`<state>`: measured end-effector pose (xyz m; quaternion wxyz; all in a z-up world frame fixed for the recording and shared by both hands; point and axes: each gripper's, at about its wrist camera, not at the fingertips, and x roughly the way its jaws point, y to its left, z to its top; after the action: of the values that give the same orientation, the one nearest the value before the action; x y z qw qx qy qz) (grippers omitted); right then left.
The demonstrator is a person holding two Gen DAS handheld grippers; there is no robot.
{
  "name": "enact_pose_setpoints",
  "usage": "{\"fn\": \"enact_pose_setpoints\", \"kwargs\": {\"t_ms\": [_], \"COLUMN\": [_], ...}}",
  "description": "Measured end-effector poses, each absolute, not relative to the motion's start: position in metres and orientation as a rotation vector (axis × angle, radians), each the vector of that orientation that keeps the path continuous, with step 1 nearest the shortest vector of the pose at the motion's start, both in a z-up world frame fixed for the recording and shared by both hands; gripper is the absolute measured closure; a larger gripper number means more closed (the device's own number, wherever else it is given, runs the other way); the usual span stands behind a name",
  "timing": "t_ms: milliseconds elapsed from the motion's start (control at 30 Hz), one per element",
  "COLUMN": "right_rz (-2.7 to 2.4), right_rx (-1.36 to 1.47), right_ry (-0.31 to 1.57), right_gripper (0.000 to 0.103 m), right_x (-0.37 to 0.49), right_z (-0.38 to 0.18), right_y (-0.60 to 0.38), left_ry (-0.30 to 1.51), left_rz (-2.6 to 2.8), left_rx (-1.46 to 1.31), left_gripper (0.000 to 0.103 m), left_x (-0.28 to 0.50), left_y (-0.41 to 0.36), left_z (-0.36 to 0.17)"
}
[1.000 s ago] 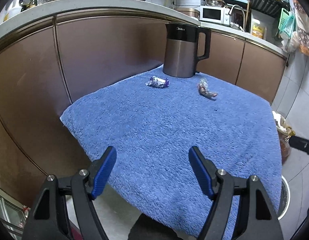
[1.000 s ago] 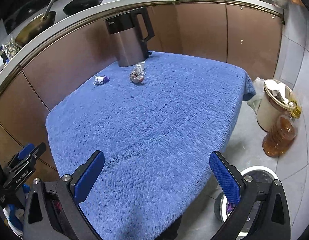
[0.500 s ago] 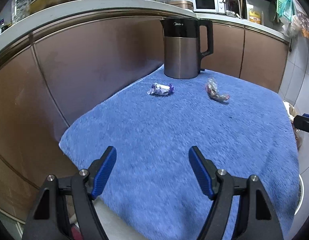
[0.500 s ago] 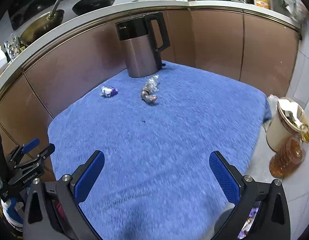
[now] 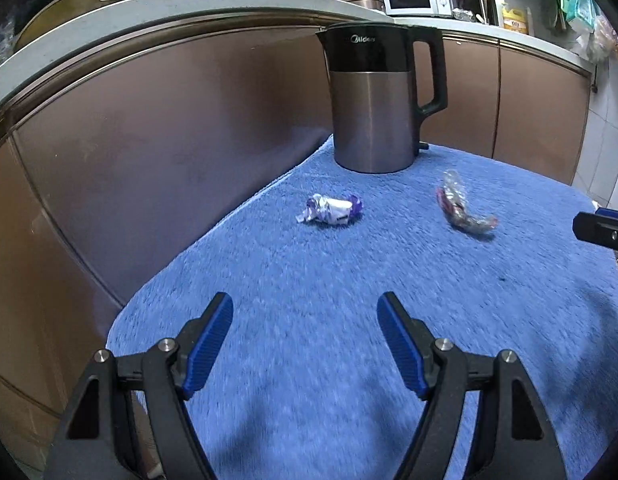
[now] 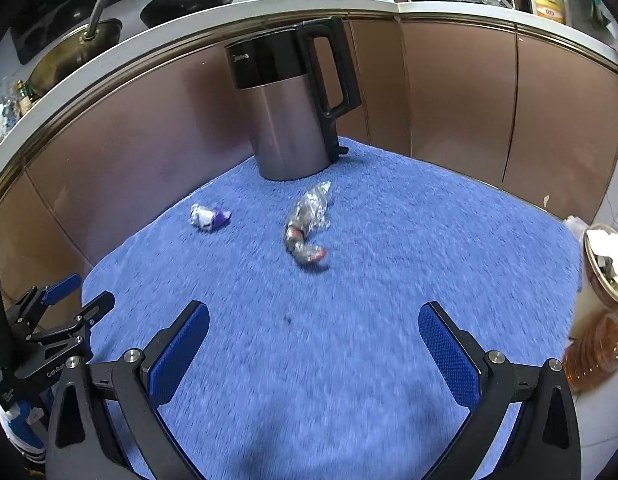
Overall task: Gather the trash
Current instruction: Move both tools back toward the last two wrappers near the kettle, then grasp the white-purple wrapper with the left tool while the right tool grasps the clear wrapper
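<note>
Blue towel (image 5: pixel 309 280) bearing, at its far end, a kettle (image 5: pixel 373 120), a purple wrapper (image 5: pixel 333 210) left and a clear wrapper (image 5: pixel 461 210) right, both well beyond the left gripper (image 5: pixel 305 322) and right gripper (image 6: pixel 313 334), fingers spread, holding nothing.

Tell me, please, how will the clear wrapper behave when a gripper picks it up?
The clear wrapper looks crumpled and thin, so it is probably very light and will crush between the fingers. Its shiny film may slip. Lying flat on the fluffy towel, it should not roll.
</note>
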<state>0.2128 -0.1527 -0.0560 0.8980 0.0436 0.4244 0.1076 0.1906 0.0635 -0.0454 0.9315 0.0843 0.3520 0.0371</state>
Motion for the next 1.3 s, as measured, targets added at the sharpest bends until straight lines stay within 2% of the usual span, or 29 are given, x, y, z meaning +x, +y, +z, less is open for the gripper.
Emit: {"fn": "enact_pose_setpoints", "kwargs": {"t_ms": [600,767,867,1000,1100,1133,1167,1300], "right_rz": [0.261,0.253,0.235,0.235,0.24,0.241,0.242,0.243], "right_rx": [0.091,0.101,0.101,0.101,0.093,0.092,0.091,0.101], "right_ry": [0.956,0.996,1.011,1.015,1.011,1.009,1.008,1.001], "right_gripper": [0.001,0.01,0.021,0.024,0.03,0.035,0.037,0.056], "right_x": [0.334,0.36,0.366,0.369,0.369,0.368,0.365,0.357], "right_z": [-0.117,-0.135,-0.142,-0.148,-0.15,-0.15,-0.149,-0.147], "right_y": [-0.11,-0.097,-0.093,-0.091,-0.085,-0.085,-0.086,-0.091], "left_ry": [0.863,0.926,0.958,0.959,0.949,0.948,0.945,0.931], "left_rz": [-0.044,-0.027,-0.004,-0.008,-0.018,-0.023,-0.036,-0.061], "left_rx": [-0.064,-0.147,-0.18,-0.197,-0.168,-0.164,-0.165,-0.158], "left_gripper": [0.03,0.03,0.03,0.03,0.03,0.034,0.043,0.063], "left_x": [0.339,0.379,0.39,0.391,0.389,0.389,0.39,0.392], "left_y": [0.105,0.102,0.098,0.091,0.082,0.081,0.079,0.075], "left_z": [-0.072,-0.087,-0.1,-0.108,-0.11,-0.11,-0.111,-0.113]}}
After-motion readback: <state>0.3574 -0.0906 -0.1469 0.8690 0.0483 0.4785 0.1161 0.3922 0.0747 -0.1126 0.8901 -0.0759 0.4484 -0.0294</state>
